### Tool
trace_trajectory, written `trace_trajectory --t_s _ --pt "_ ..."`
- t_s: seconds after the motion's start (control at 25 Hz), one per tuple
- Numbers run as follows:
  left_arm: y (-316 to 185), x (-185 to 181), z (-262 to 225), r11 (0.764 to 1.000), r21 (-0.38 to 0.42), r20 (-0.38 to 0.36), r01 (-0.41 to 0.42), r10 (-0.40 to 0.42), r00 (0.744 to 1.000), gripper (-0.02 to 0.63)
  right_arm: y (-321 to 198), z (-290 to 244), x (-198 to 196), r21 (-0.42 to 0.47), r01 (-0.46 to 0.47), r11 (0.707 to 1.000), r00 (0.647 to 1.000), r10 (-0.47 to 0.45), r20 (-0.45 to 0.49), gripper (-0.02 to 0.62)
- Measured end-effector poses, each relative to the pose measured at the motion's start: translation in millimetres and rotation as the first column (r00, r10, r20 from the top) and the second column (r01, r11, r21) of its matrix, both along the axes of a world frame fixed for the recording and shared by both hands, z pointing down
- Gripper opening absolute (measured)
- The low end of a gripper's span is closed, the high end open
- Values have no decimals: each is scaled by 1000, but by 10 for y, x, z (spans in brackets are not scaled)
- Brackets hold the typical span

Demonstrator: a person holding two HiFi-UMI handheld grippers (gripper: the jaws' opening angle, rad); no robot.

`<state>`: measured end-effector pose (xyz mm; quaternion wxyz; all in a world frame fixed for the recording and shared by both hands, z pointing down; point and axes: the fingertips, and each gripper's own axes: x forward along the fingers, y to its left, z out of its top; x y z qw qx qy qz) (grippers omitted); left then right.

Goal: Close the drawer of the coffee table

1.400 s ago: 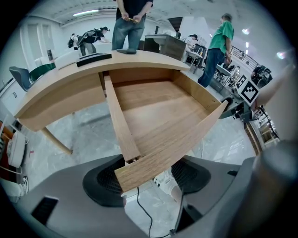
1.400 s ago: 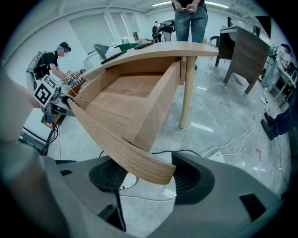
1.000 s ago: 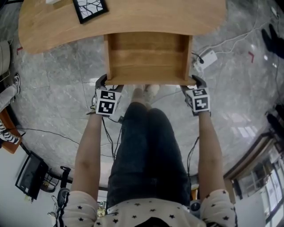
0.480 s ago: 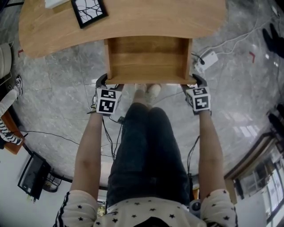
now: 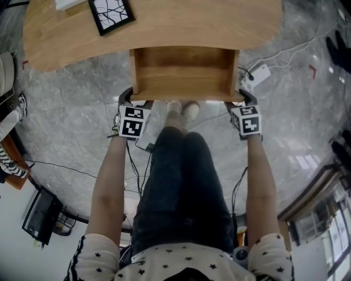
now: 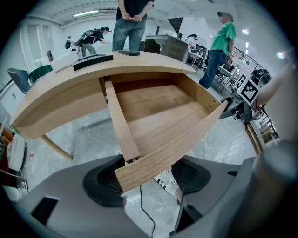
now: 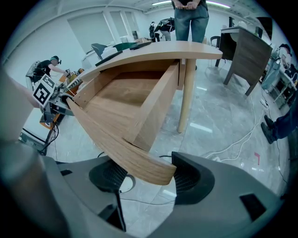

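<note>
The wooden coffee table [image 5: 181, 22] spans the top of the head view. Its drawer [image 5: 185, 71] stands pulled out toward me and is empty. My left gripper [image 5: 128, 99] is at the left end of the drawer front, my right gripper [image 5: 245, 99] at the right end. In the left gripper view the drawer front's corner [image 6: 139, 169] lies between the wide-spread jaws of the left gripper [image 6: 146, 179]. In the right gripper view the rounded end of the front [image 7: 156, 172] sits between the jaws of the right gripper [image 7: 149, 179], close to the right pad [image 7: 188, 179]. Both grippers are open.
A black picture frame [image 5: 111, 12] lies on the tabletop at the left. A white power strip [image 5: 256, 74] and cables lie on the marble floor right of the drawer. My feet [image 5: 182, 110] are just under the drawer front. People stand beyond the table [image 6: 132, 23].
Both grippers have moved slightly forward with the drawer front, and the drawer has slid a little way in under the tabletop.
</note>
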<state>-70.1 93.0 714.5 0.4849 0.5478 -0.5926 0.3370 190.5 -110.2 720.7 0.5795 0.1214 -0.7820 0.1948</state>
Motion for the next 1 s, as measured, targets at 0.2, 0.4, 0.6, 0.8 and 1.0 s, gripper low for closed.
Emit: trace_trajectory --t_s 0.2,0.4,0.6,0.8,1.0 --pt "-46 -46 10 1000 5 4 -1 1 1000 319 -41 18 -39 2 -1 1000 1000 1 3 282" --pt "-93 -92 13 1000 7 5 -5 5 1000 319 -95 7 -89 6 -3 1000 1000 3 2 282" --pt "-138 -122 7 1000 10 4 -5 5 1000 319 -147 12 -117 13 -3 1000 1000 3 3 282" --pt "-171 -145 12 1000 13 5 -1 1 1000 319 -166 20 -142 11 -3 1000 1000 3 1 282" --pt "-218 -173 5 1000 16 6 0 0 1000 319 -216 8 -174 16 -3 1000 1000 3 7 282"
